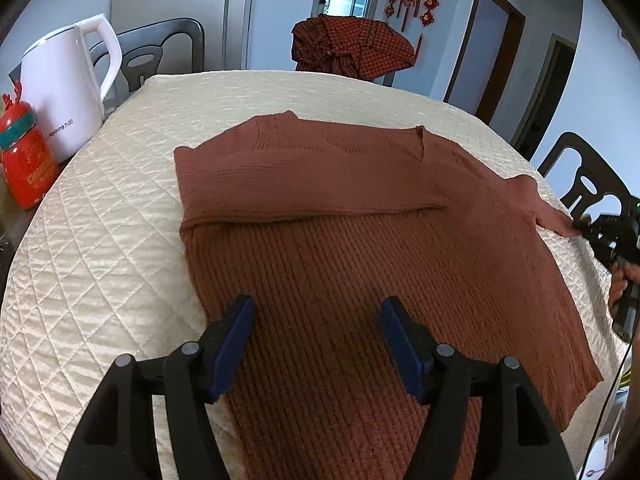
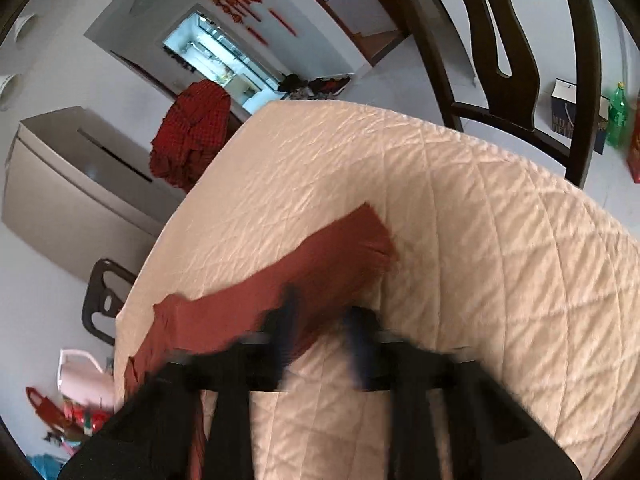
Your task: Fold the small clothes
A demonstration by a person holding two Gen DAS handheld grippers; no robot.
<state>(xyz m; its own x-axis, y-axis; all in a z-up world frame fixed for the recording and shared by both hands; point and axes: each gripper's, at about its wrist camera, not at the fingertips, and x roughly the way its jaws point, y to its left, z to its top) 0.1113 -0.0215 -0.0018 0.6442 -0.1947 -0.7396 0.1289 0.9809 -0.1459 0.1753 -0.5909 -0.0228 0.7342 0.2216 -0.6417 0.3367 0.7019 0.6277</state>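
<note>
Rust sweater (image 1: 360, 240) spread on quilted table cover (image 1: 100, 240), one sleeve folded across. Left gripper (image 1: 318, 344) fingers apart above near hem. Right gripper (image 2: 320, 332) blurred at far-right sleeve (image 2: 340, 248); grip unclear.

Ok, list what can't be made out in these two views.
- Right claw, right wrist view: motion blur smears the fingers, so any grip on the rust-brown knitted sweater sleeve is unclear.
- Right claw, left wrist view: cut off by the frame edge; its tips merge with the sleeve end.
- Sweater hem, left wrist view: hidden behind the open left claw.
- White electric kettle lettering: too small and mirrored.
</note>
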